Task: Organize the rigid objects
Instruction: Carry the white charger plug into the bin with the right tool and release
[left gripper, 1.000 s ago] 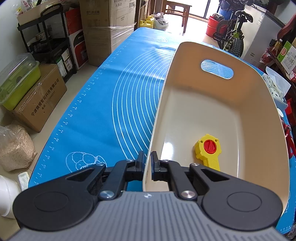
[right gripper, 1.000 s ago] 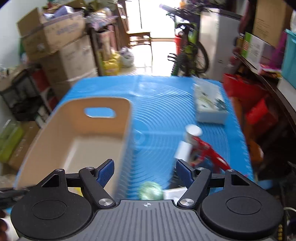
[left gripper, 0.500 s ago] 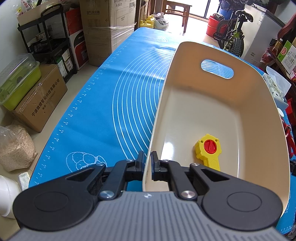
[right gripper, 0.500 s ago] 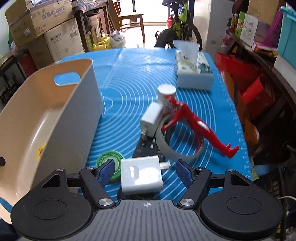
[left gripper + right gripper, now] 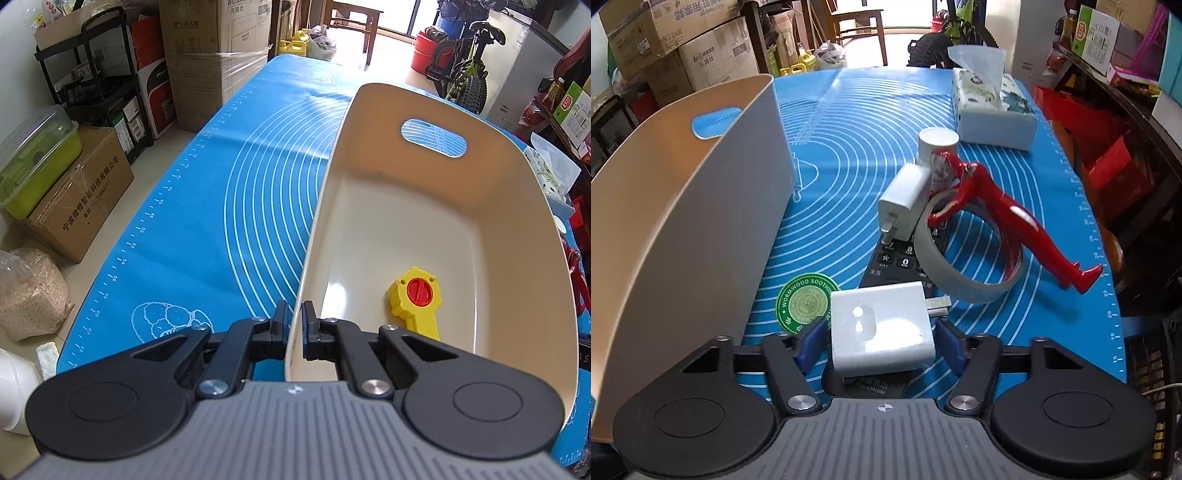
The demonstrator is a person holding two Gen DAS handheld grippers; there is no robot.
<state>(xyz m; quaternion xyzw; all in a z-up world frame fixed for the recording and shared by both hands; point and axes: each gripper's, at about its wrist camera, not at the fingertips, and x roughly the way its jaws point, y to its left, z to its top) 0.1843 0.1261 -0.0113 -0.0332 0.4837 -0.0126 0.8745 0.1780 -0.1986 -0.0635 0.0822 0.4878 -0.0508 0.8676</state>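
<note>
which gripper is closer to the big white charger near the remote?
Right. The right gripper has open jaws either side of the white charger; the left gripper clamps the bin wall.

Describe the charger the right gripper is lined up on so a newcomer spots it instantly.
Start at the tall beige plastic bin on the blue mat. Right of it, past the round green tin, the flat white square charger lies between the open right gripper, prongs pointing right; the other charger stands tilted farther back.

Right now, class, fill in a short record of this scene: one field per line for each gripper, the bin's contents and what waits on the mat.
left gripper: shut on bin wall
right gripper: open, straddling white charger
in bin: yellow tool
on mat: second charger, remote, tape ring, red figure, green tin, tissue box
</note>
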